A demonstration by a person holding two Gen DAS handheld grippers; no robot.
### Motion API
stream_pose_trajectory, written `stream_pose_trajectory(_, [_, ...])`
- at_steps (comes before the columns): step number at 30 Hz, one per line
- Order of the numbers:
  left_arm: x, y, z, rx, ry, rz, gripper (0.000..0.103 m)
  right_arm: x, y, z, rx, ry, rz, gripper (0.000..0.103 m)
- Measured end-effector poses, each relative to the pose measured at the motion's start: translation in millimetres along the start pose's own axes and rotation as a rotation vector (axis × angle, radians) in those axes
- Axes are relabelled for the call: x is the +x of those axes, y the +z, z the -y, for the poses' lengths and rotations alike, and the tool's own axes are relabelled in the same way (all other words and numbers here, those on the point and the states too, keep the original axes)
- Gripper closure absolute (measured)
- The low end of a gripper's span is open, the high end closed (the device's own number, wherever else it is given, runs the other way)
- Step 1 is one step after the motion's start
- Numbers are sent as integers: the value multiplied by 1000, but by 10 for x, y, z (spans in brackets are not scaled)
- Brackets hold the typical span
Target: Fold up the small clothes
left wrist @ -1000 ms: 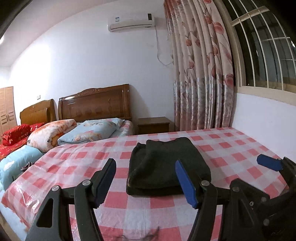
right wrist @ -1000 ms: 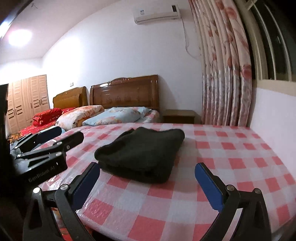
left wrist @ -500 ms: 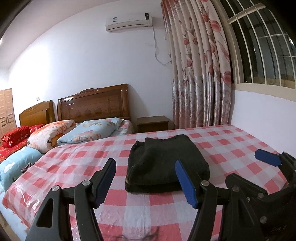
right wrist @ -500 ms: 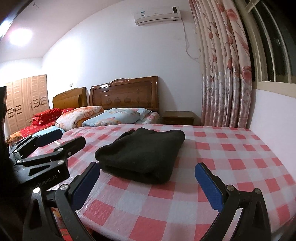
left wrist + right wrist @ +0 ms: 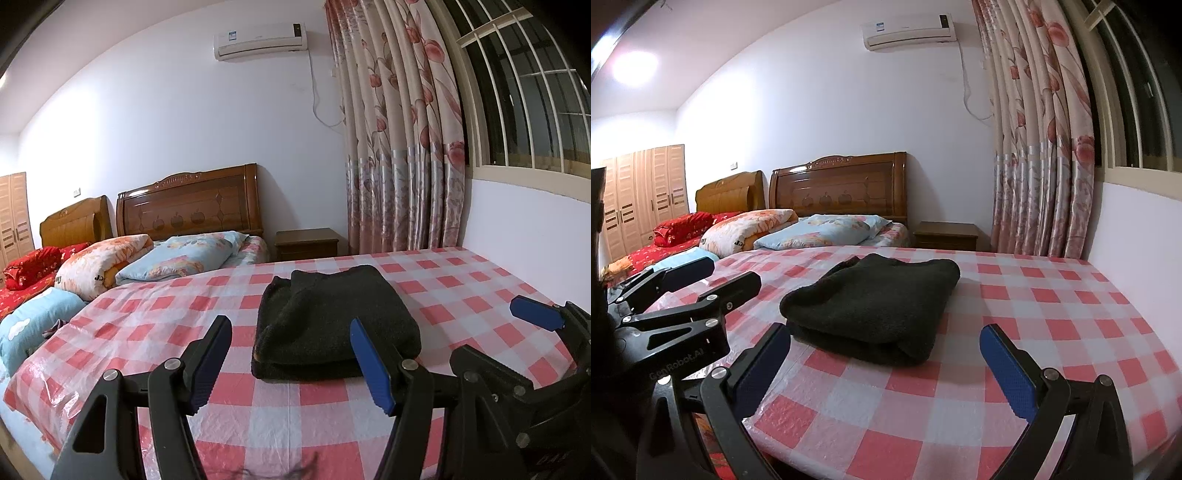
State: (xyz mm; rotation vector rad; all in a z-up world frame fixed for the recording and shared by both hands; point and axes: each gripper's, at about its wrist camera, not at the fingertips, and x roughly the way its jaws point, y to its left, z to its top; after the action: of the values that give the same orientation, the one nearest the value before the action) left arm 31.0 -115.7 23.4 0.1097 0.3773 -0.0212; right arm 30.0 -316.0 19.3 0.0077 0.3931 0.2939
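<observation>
A: Status on the grippers?

B: Left gripper [image 5: 291,354] has its jaws apart, nothing between the pads. Right gripper [image 5: 886,369] likewise, spread wide and empty. Both sit low over the near edge of the table [image 5: 1052,302], pointing slightly down at the cloth. From the right wrist view the left one shows at the left side, also clear of the fabric.

A: So nothing held?

B: Correct. Neither touches the garment [image 5: 332,325]. It lies just beyond the fingertips, roughly mid-width of the table, closer to the near edge than to the far one.

A: Fold state?

B: Looks done, as far as I can judge. It's a compact rectangular bundle, several layers stacked, with a rounded fold edge facing the near side. No sleeve or loose flap sticking out that I can see. The far-left corner looks a bit lumpy, one layer peeking out slightly.

A: Anything left?

B: My read: at most a tidy-up of that corner. No other clothes visible on the checked plastic cover [image 5: 461,295], so no next item in view.

A: Material?

B: Dark, near black, thick and fuzzy, knit or fleece. Bulky enough that the stack sits tall rather than flat. Can't tell what kind of garment it is.
</observation>
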Motion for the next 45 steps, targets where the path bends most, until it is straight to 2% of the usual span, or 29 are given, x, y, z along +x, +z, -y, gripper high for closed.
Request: stream_pose_trajectory(45, [31,-39,41,-13,-17,-23,35,-2,-6,-4,-10,2,-9,0])
